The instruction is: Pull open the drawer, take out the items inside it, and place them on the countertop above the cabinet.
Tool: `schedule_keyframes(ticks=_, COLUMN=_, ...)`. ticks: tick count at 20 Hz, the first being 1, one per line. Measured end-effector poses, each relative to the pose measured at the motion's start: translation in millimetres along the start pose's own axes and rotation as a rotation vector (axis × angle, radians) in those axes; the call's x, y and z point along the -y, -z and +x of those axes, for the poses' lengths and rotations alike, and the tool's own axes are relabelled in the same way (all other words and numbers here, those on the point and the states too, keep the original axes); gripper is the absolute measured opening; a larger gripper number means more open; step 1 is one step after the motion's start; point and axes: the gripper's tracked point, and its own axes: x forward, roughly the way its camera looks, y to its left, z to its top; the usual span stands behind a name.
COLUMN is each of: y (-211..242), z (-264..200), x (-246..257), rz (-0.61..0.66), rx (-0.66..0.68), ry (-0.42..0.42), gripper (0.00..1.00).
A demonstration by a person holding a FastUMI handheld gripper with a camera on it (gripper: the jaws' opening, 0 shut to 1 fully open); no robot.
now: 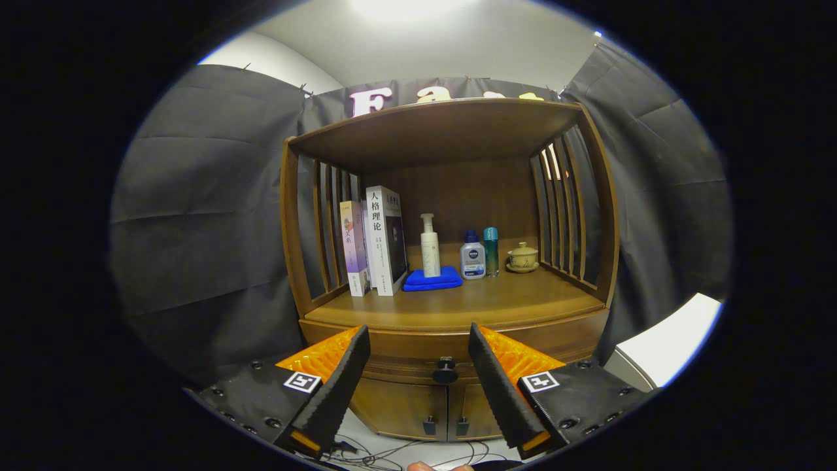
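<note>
Hand-held gripper (418, 386) held up in front of a brown wooden cabinet (451, 327), fingers spread wide, nothing between them but air. Left finger (337, 386) and right finger (500, 386) slanting up and toward each other, not touching anything.

Drawer (418, 350) still shut, flat against the cabinet front. Sits just under the tabletop (458, 304) and right above two small doors (425, 409). Round dark knob (445, 371) in the middle of the drawer front. Knob seen in the gap between the two fingers, a bit closer to the right finger, and a little way beyond the fingertips. Not touched yet.

On the tabletop, beyond the fingers and higher up: two books (376, 242) standing up straight by the left slatted side. Next to them a folded blue cloth (431, 279) with a tall white pump bottle (429, 245) standing at its back edge. Then a short bottle with a dark blue cap (472, 256), and just beside it a thin teal bottle (491, 250). Further right, a small yellow lidded cup on a saucer (522, 257), near the right slatted side.

Things inside the drawer hidden, so cannot tell what they are.

Thin cables (392, 451) lying on the floor below the cabinet doors. White surface (667, 343) off to the right of the cabinet.
</note>
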Motion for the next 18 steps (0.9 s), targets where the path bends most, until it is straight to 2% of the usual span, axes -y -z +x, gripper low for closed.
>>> schedule_keyframes(ticks=10, y=14, z=28, x=5, rz=-0.038, rx=-0.017, ry=0.031, gripper=0.96)
schedule_keyframes(ticks=18, y=51, z=77, x=11, rz=-0.087, rx=-0.07, ry=0.046, gripper=0.96)
